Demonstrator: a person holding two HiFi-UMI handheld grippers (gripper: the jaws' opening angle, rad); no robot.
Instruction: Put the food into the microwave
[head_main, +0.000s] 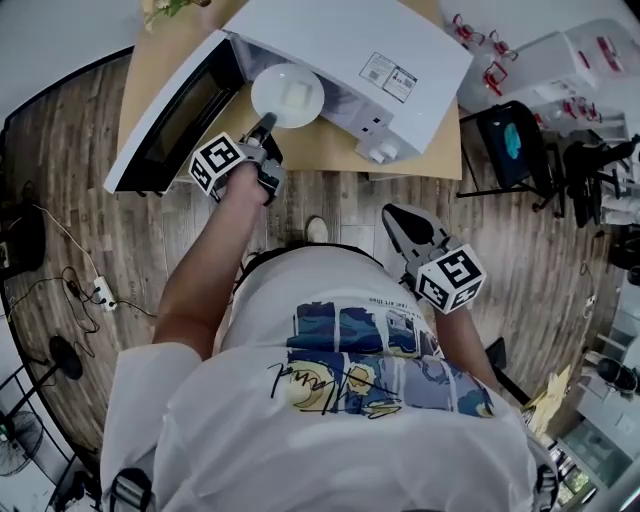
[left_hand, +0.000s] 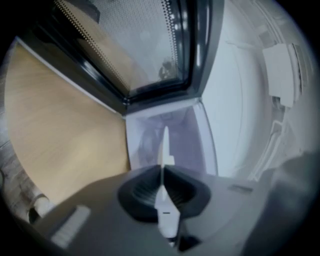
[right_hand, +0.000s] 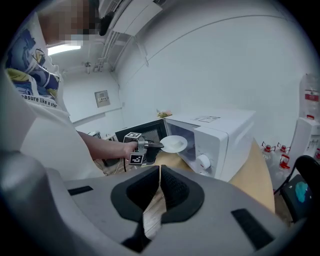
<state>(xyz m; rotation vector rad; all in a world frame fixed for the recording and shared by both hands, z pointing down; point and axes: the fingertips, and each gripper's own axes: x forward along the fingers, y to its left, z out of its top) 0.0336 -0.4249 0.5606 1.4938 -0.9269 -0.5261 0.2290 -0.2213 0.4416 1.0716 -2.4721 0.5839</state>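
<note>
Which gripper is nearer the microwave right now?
Left. The left gripper holds the plate at the microwave mouth; the right gripper hangs back beside the torso.

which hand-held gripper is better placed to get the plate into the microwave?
Left. The left hand-held gripper is shut on the rim of the plate, holding it at the open front of the microwave, its door swung wide. The right hand-held gripper is shut, empty, back by the person's torso.
</note>
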